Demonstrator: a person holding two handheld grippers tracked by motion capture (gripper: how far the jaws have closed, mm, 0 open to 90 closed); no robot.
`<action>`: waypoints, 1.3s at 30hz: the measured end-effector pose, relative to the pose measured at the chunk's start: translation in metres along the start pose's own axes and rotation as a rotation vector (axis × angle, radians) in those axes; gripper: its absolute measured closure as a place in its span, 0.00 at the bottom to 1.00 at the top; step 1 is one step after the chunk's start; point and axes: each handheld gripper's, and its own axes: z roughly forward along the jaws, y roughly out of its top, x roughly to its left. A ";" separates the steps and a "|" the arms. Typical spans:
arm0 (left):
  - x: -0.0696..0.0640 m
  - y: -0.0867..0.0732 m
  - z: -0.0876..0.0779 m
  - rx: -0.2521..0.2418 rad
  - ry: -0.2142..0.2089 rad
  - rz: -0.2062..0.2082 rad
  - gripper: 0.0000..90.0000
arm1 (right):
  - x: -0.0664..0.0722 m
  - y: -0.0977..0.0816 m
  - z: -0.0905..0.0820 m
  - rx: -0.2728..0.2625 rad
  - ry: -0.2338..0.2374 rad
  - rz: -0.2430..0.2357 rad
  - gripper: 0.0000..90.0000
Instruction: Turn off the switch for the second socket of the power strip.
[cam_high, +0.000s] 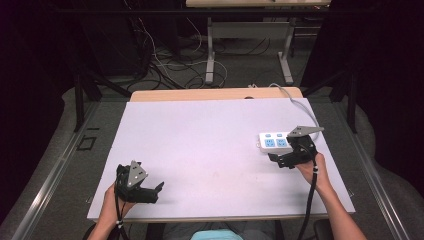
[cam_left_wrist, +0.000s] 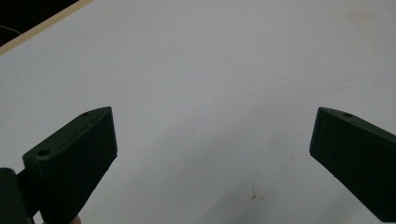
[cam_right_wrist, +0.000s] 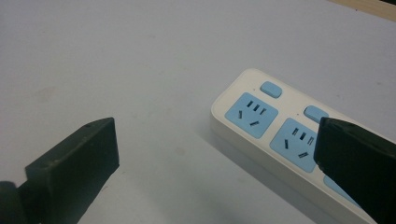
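One white power strip with blue sockets lies on the white table near its right edge, long axis running left to right, its cord trailing off the far edge. The right gripper, jaws wide and empty, hovers just beside it. The left gripper, likewise spread wide, holds nothing near the front left corner.

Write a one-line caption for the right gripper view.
Open right gripper poised over the white table, one jaw overlapping a white power strip with blue sockets.
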 end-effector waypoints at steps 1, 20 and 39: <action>0.000 0.000 0.000 0.001 0.000 0.000 0.01 | 0.001 -0.001 -0.001 -0.003 0.005 -0.002 0.00; 0.000 0.000 0.000 0.005 0.001 0.001 0.01 | 0.022 -0.020 -0.016 0.000 0.014 -0.032 0.00; 0.000 0.000 0.000 0.004 -0.001 0.008 0.01 | 0.034 -0.037 -0.024 0.011 0.016 -0.058 0.00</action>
